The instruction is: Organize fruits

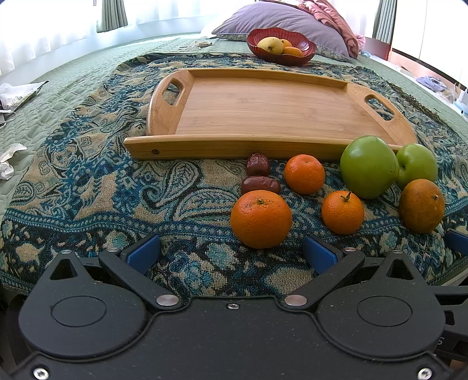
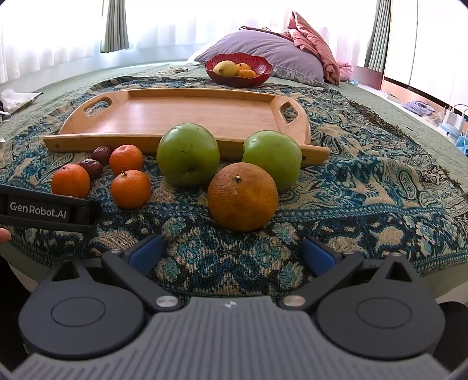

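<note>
We hold both tools low over the patterned blanket (image 1: 87, 187), and each stands released with nothing between its blue pads. Just beyond the left gripper (image 1: 231, 252), slightly toward its right finger, sits the nearest mandarin (image 1: 261, 218), not touching either pad. Past that finger's tip and further right lie a stemmed mandarin (image 1: 342, 212) and, at the far right, a dull brownish orange (image 1: 421, 206). Directly behind the nearest mandarin we see two red dates (image 1: 259, 184), one behind the other, and beside them a third mandarin (image 1: 304, 174). Behind these, to the right of our left fingers, a large green apple (image 1: 369, 166) touches a smaller green apple (image 1: 416, 165). From the right gripper (image 2: 231, 252), the brownish orange (image 2: 242, 196) lies straight ahead of the gap between the fingers, apart from them, with the two apples behind it on either side: the large one (image 2: 187, 155) to the left, the smaller one (image 2: 272, 159) to the right and touching the orange. The mandarins and dates cluster well left of our right fingers, near the black body of the other tool. Beyond all the fruit lies the wooden tray (image 1: 263, 152), its near rim just behind the dates and apples. Farther still, a red bowl (image 1: 304, 54) holds a yellow fruit and small orange ones, in front of a purple pillow (image 1: 278, 17).
</note>
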A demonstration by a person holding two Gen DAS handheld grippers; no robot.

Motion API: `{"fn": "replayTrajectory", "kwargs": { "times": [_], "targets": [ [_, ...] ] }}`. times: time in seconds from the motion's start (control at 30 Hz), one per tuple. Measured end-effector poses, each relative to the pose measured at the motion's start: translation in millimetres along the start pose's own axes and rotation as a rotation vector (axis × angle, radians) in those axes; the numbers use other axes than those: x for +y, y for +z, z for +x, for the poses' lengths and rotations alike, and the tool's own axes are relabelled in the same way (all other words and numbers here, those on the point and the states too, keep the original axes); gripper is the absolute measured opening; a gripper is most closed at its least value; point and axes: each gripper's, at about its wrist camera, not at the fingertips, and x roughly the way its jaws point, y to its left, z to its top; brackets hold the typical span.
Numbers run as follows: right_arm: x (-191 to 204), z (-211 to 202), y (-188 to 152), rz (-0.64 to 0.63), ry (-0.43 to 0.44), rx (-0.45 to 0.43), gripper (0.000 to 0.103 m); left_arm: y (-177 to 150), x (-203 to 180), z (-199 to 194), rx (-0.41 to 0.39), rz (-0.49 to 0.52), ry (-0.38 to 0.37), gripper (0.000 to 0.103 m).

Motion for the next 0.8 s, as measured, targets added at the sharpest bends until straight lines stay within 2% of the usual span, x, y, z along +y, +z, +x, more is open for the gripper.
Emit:
{"fn": "replayTrajectory", "kwargs": {
  "times": [0.8],
  "targets": [
    [-0.2, -0.1, -0.8, -0.001, -0.002, -0.002, 0.103, -0.1, 0.0, 0.0, 0.0, 0.001, 0.001, 0.103]
  ]
}}
